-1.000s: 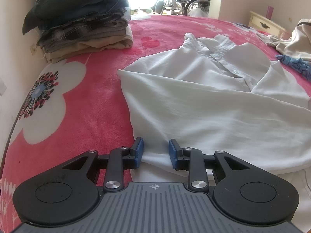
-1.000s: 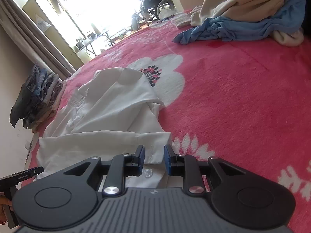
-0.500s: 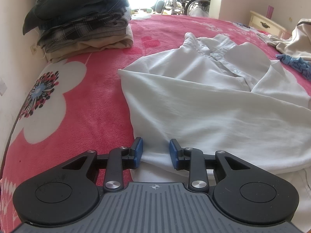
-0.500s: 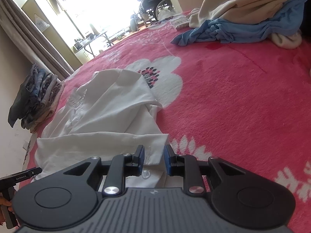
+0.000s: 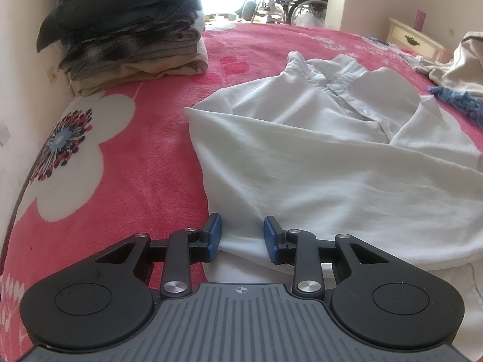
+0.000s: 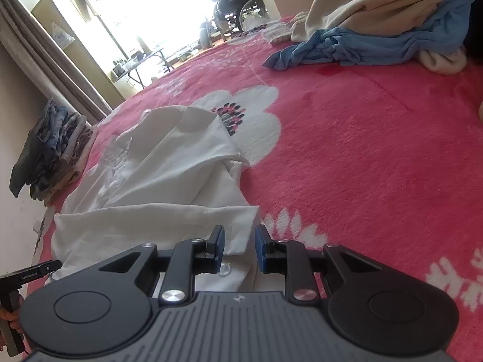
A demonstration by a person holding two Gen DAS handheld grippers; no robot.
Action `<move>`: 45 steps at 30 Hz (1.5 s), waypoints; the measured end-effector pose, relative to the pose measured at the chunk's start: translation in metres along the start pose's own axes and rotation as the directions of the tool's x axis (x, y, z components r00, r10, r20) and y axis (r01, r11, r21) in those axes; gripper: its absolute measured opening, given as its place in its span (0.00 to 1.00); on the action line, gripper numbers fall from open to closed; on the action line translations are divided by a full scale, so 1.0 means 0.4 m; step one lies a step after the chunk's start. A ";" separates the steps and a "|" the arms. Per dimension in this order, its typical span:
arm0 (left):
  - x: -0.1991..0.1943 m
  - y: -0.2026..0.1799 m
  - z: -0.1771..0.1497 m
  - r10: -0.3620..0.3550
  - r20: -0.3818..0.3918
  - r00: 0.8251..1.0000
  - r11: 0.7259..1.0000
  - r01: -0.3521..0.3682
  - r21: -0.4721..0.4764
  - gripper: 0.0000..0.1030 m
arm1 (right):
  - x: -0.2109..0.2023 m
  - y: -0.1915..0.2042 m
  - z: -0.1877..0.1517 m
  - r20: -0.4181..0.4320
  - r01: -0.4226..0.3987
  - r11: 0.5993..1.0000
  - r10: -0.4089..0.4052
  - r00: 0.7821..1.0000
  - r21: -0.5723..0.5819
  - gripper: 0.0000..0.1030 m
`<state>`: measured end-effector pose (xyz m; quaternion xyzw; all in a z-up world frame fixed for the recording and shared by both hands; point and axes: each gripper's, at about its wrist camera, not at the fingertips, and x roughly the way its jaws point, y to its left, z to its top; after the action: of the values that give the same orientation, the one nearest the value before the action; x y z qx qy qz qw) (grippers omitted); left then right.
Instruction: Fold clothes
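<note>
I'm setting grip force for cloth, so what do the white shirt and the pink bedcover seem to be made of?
The white shirt looks like thin woven cotton or a blend, matte: it lies in soft, shallow creases, with a small clear button near the hem. The pink bedcover looks like plush fleece: a fuzzy, short-pile surface with a printed flower. Fibre content cannot be confirmed from the pictures.

My thin white button-front shirt [image 5: 326, 163] lies spread on the pink fleece blanket with big white flowers [image 5: 126, 163], collar away from me and placket with small clear buttons facing up. One sleeve is folded straight across the lower body, its cuff [image 6: 238, 226] lying near the right side of the shirt. The other sleeve is folded in over the chest by the collar. The cloth is soft and lightly creased, the hem nearest me. At the blanket's far corner sits a neat stack of folded dark, plaid and beige clothes [image 5: 129, 30]; a loose heap of cream and blue garments [image 6: 377, 30] lies well apart from the shirt.
</note>
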<state>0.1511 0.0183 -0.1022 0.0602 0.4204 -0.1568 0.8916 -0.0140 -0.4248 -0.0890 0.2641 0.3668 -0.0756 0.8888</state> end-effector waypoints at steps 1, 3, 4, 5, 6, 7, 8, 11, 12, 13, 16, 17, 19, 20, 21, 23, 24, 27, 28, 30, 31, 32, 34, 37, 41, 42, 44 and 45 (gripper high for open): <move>-0.011 0.008 0.003 -0.003 0.001 1.000 1.000 0.003 -0.017 0.31 | -0.002 0.000 0.002 0.005 -0.001 1.000 0.001 1.000 0.000 0.24; -0.033 0.024 0.010 -0.007 0.005 1.000 0.999 0.008 -0.050 0.38 | -0.007 -0.001 0.005 0.015 -0.002 1.000 0.002 1.000 0.001 0.24; -0.047 0.033 0.014 -0.003 0.009 1.000 0.998 0.003 -0.068 0.39 | -0.009 -0.001 0.007 0.020 -0.002 1.000 0.002 1.000 0.001 0.24; -0.067 0.048 0.019 0.000 0.021 1.000 0.996 0.002 -0.091 0.41 | -0.017 0.002 0.012 0.031 -0.001 1.000 0.001 1.000 -0.009 0.24; -0.086 0.062 0.026 -0.001 0.036 0.999 0.993 0.005 -0.114 0.42 | -0.026 0.007 0.021 0.041 -0.002 1.000 0.003 0.999 -0.024 0.24; -0.106 0.076 0.033 -0.004 0.056 0.998 0.991 0.011 -0.135 0.43 | -0.030 0.015 0.030 0.044 -0.010 0.999 0.012 0.999 -0.042 0.24; -0.126 0.088 0.041 -0.006 0.078 0.997 0.988 0.019 -0.155 0.44 | -0.032 0.027 0.042 0.046 -0.016 0.998 0.020 0.999 -0.069 0.24; -0.123 0.077 0.100 -0.047 0.112 0.993 0.989 0.062 -0.134 0.48 | 0.007 0.108 0.114 0.023 -0.070 0.982 0.075 0.997 -0.176 0.25; -0.115 0.068 0.123 -0.065 0.119 0.991 0.990 0.079 -0.119 0.48 | 0.025 0.138 0.141 0.012 -0.094 0.973 0.098 0.995 -0.211 0.25; -0.108 0.059 0.147 -0.082 0.125 0.989 0.990 0.096 -0.105 0.49 | 0.042 0.168 0.168 -0.001 -0.118 0.962 0.121 0.993 -0.246 0.25; -0.083 0.031 0.218 -0.135 0.143 0.980 0.988 0.145 -0.059 0.52 | 0.132 0.269 0.267 -0.040 -0.210 0.922 0.208 0.977 -0.325 0.29; -0.055 0.016 0.249 -0.149 0.137 0.979 0.987 0.157 -0.046 0.52 | 0.184 0.292 0.296 -0.067 -0.226 0.921 0.216 0.974 -0.316 0.31; 0.010 -0.009 0.311 -0.177 0.117 0.977 0.983 0.182 -0.031 0.53 | 0.287 0.338 0.353 -0.120 -0.258 0.919 0.232 0.965 -0.297 0.38; 0.047 -0.019 0.343 -0.190 0.104 0.976 0.980 0.194 -0.030 0.53 | 0.338 0.361 0.382 -0.146 -0.274 0.918 0.241 0.960 -0.286 0.40; 0.091 -0.020 0.373 -0.199 0.087 0.976 0.978 0.204 -0.046 0.53 | 0.390 0.385 0.411 -0.172 -0.289 0.917 0.249 0.953 -0.276 0.41; 0.172 -0.014 0.423 -0.216 0.055 0.975 0.972 0.220 -0.087 0.53 | 0.493 0.431 0.468 -0.223 -0.319 0.914 0.266 0.938 -0.253 0.41; 0.217 -0.004 0.445 -0.228 0.040 0.973 0.965 0.231 -0.121 0.53 | 0.545 0.454 0.497 -0.248 -0.333 0.912 0.274 0.929 -0.241 0.41; 0.346 0.025 0.496 -0.252 0.000 0.968 0.942 0.246 -0.228 0.53 | 0.670 0.479 0.549 -0.299 -0.315 0.930 0.251 0.921 -0.188 0.43; 0.383 0.034 0.508 -0.265 -0.010 0.964 0.931 0.253 -0.264 0.53 | 0.707 0.479 0.561 -0.314 -0.300 0.939 0.238 0.919 -0.168 0.47; 0.446 0.046 0.528 -0.307 -0.025 0.951 0.901 0.282 -0.329 0.53 | 0.755 0.466 0.565 -0.350 -0.291 0.949 0.234 0.907 -0.118 0.50; 0.473 0.051 0.536 -0.335 -0.030 0.942 0.883 0.303 -0.358 0.53 | 0.779 0.460 0.566 -0.368 -0.285 0.954 0.233 0.900 -0.093 0.50; 0.498 0.051 0.543 -0.369 -0.031 0.929 0.864 0.330 -0.381 0.53 | 0.803 0.453 0.568 -0.386 -0.279 0.958 0.232 0.893 -0.068 0.50; 0.524 0.043 0.556 -0.408 -0.027 0.912 0.849 0.369 -0.378 0.53 | 0.851 0.440 0.572 -0.421 -0.264 0.964 0.232 0.877 -0.019 0.50; 0.558 0.014 0.563 -0.415 -0.042 0.909 0.858 0.376 -0.349 0.49 | 0.904 0.430 0.573 -0.457 -0.251 0.968 0.233 0.858 0.022 0.50; 0.563 -0.027 0.554 -0.371 -0.023 0.928 0.894 0.350 -0.281 0.18 | 0.910 0.459 0.562 -0.446 -0.236 0.968 0.175 0.878 -0.084 0.25; 0.556 -0.033 0.553 -0.372 -0.009 0.928 0.896 0.356 -0.265 0.08 | 0.904 0.466 0.559 -0.435 -0.236 0.965 0.165 0.885 -0.114 0.15; 0.524 -0.047 0.550 -0.374 0.039 0.927 0.905 0.374 -0.203 0.04 | 0.875 0.484 0.557 -0.398 -0.255 0.951 0.169 0.901 -0.174 0.10; 0.508 -0.054 0.549 -0.375 0.063 0.925 0.909 0.381 -0.171 0.02 | 0.860 0.493 0.556 -0.380 -0.264 0.943 0.172 0.909 -0.205 0.08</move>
<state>0.4257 -0.1013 -0.1175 -0.1054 0.4238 -0.2885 0.8521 0.4344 -0.3539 -0.1138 0.1980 0.4963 0.1212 0.8365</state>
